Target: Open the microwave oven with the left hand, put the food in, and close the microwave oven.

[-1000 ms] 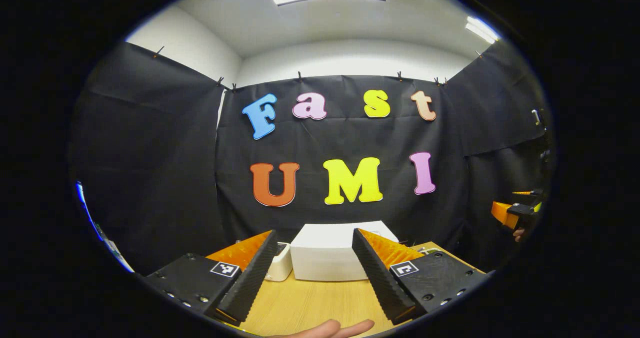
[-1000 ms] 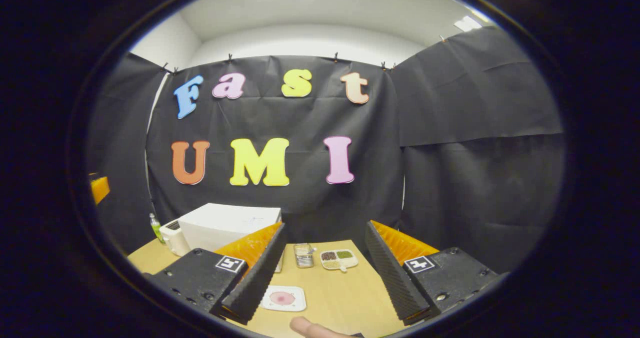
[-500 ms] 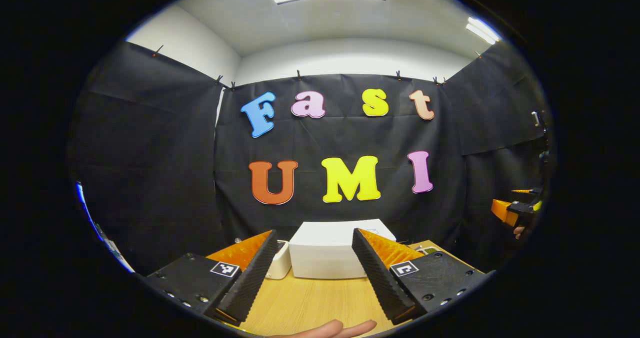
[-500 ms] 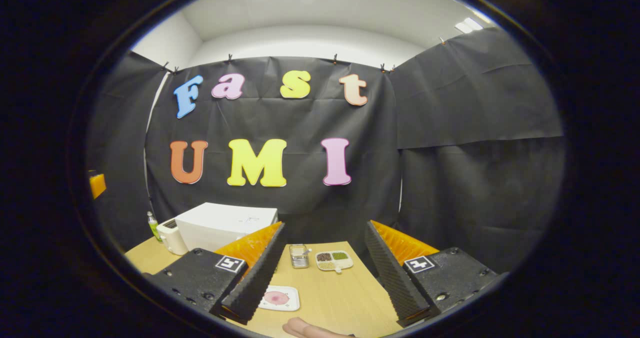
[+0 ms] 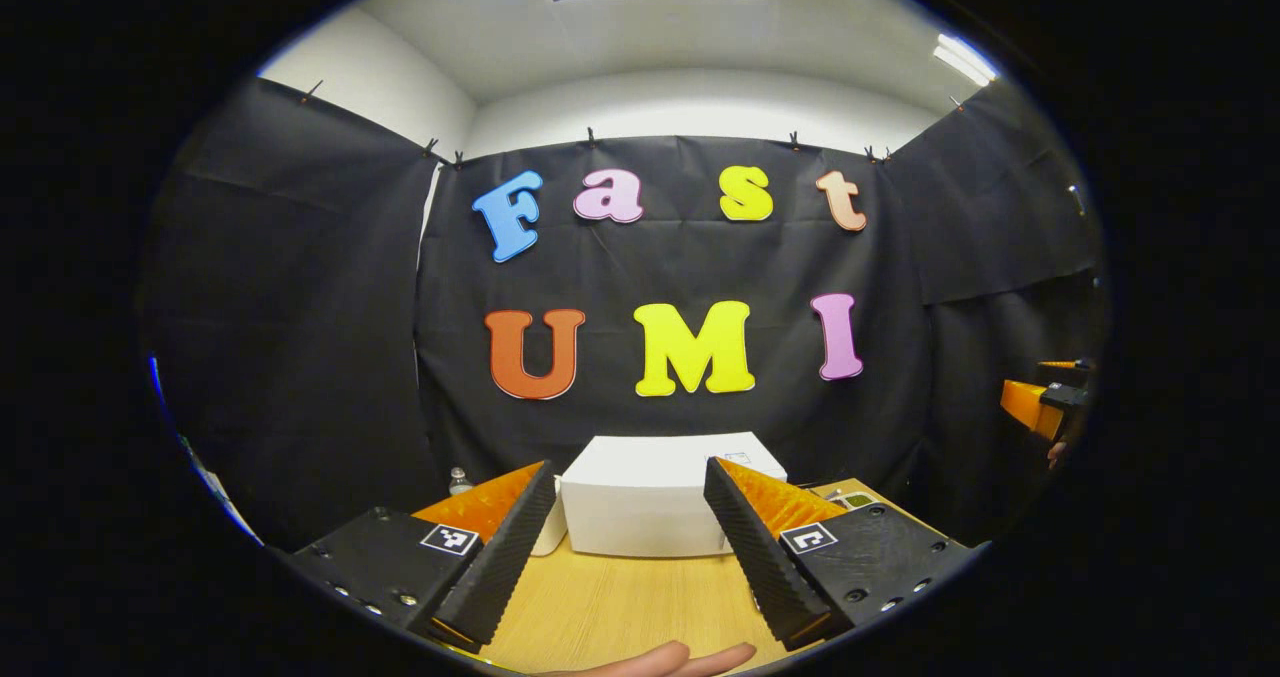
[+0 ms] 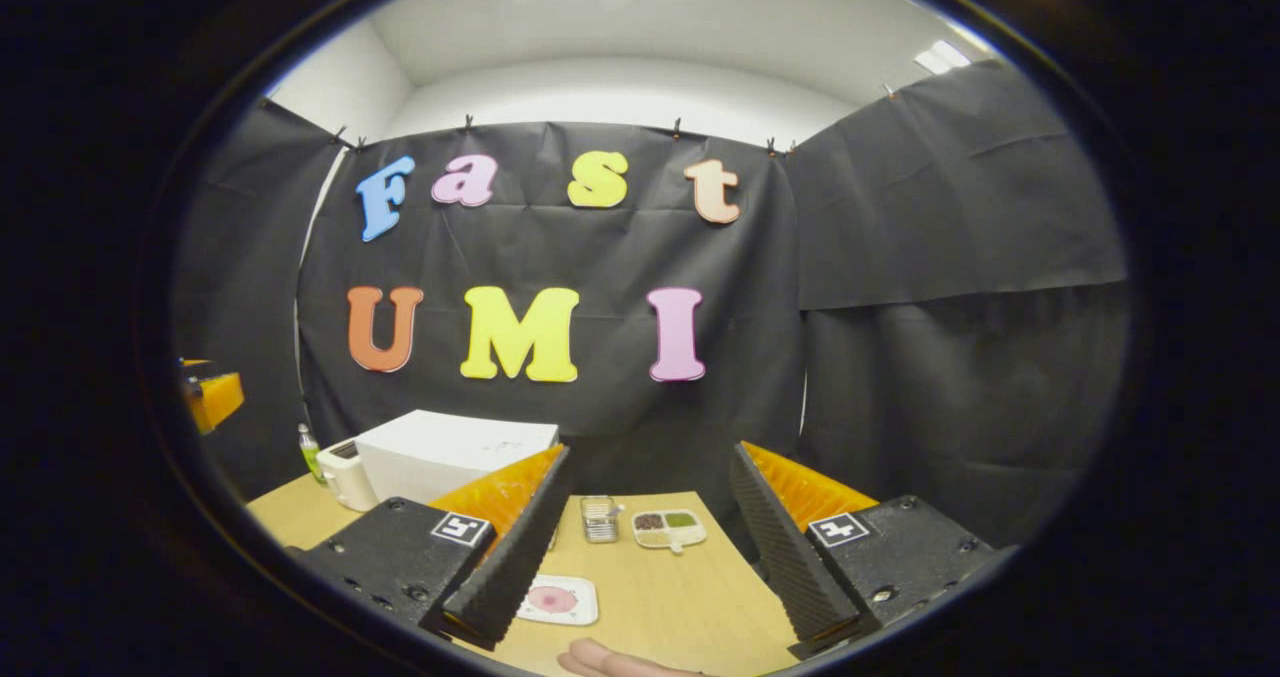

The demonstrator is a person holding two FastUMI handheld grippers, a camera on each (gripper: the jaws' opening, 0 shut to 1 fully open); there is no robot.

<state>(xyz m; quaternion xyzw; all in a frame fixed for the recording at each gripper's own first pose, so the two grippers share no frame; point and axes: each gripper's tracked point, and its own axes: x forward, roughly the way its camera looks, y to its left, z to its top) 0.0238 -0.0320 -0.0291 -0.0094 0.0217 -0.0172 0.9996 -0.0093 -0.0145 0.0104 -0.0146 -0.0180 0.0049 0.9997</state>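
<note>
So far, microwave (image 5: pixel 648 497): closed, dead ahead for the door pull.
Left gripper (image 5: pixel 625 547): fingers spread, empty.
Right gripper (image 6: pixel 640 547): fingers spread, above food plate (image 6: pixel 556 600) on counter (image 6: pixel 690 597).

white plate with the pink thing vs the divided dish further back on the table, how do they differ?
Seen in the right gripper view. The plate is squarish with one pink round item in the middle; the dish is split into compartments holding dark, green and pale fillings. The plate lies nearer, by the right gripper's left finger; the dish lies farther back, beside a small metal rack. Both are pale, lie flat on the table and are untouched.
</note>
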